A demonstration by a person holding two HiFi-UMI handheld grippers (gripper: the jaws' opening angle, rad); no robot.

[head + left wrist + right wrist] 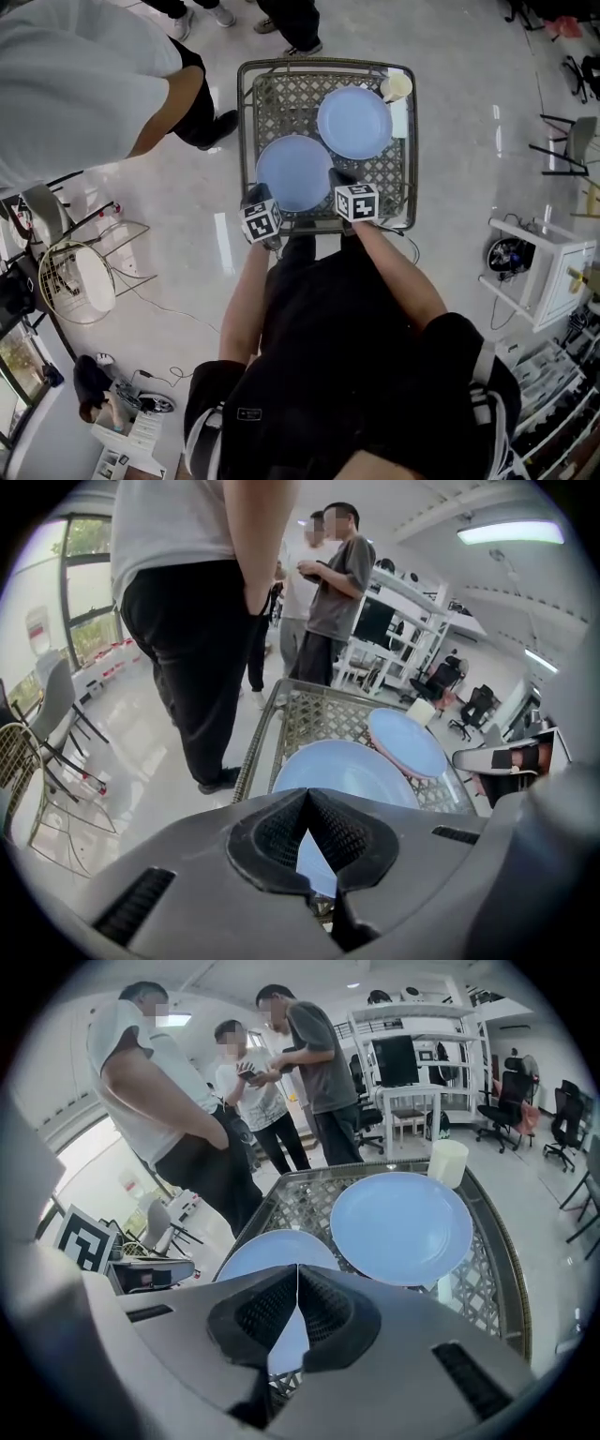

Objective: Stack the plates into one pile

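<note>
At the near edge of the table (242, 122), the fingers (272, 836) of the left gripper (307, 794) are pressed together with nothing between them. The fingers (328, 1316) of the right gripper (297, 1267) are closed and empty in the same way. Both grippers point forward and down, the left one beside the lower left edge of the near plate (294, 172) and the right one at that plate's right edge. Whether either touches the plate cannot be told.

The near plate is pale blue and lies flat on the table's lattice top. The far plate (354, 122), also pale blue, sits behind it and to the right, its edge lying over the near plate's rim. A cream cup (396, 87) stands upright at the far right corner. A person in a white shirt (84, 75) stands at the table's left side, and two more people (281, 1063) stand beyond its far end.
</note>
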